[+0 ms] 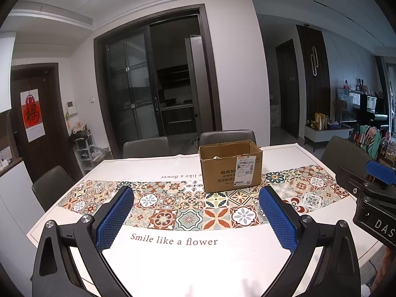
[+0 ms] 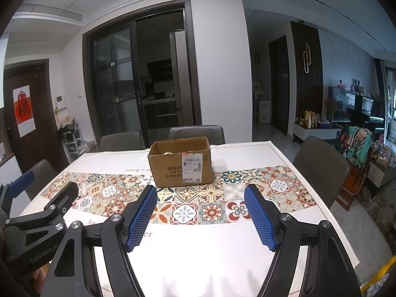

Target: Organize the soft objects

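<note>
An open brown cardboard box point(image 1: 231, 167) point(image 2: 182, 164) with a white shipping label stands on the far half of the table. A pale soft thing point(image 1: 216, 157) point(image 2: 169, 153) just peeks over its rim; the rest of the inside is hidden. My left gripper point(image 1: 196, 195) hovers over the near part of the table, open wide, nothing between its blue pads. My right gripper point(image 2: 201, 193) is beside it, open somewhat less, also empty. Each gripper shows at the edge of the other's view: the right gripper point(image 1: 371, 188) and the left gripper point(image 2: 37, 198).
The table point(image 1: 198, 267) point(image 2: 210, 255) wears a white cloth with a patterned tile band and lettering. Grey chairs point(image 1: 146, 147) point(image 2: 196, 133) stand along the far side, with more at the left point(image 1: 50, 185) and right point(image 2: 321, 168) ends. Dark glass sliding doors point(image 1: 153, 79) lie behind.
</note>
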A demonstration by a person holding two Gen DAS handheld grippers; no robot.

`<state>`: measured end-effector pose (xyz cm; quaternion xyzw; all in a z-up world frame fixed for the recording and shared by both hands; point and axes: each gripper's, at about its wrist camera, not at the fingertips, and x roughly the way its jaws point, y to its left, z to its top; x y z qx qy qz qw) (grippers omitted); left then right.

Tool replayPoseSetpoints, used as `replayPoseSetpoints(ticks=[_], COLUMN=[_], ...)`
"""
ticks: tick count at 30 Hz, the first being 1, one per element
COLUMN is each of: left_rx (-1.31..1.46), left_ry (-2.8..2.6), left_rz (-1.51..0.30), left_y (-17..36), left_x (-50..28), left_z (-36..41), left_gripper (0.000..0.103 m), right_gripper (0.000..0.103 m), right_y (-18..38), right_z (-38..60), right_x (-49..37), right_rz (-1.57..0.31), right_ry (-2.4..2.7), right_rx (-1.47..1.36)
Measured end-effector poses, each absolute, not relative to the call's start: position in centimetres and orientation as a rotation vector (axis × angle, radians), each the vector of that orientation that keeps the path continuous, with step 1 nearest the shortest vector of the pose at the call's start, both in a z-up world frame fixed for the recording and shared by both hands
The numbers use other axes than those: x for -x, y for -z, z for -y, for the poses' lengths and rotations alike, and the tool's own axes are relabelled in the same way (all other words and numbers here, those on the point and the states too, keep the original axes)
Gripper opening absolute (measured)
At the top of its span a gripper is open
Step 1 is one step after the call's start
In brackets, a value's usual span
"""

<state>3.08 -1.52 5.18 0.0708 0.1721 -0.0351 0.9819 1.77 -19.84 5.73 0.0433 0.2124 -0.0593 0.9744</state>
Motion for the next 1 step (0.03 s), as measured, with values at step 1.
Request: replayPoseSetpoints(ticks=[1], left_rx=[-0.141], left_ry=[0.070], left_rz=[-0.347], left_y=[-5.16], left_x=[-3.07], left_z=[1.56], left_gripper=[0.103], right_gripper=[0.074], right_y=[-5.64], right_z=[19.94], right_x=[-1.88], right_rz=[-0.428], right_ry=[0.120], right_rx=[-0.087])
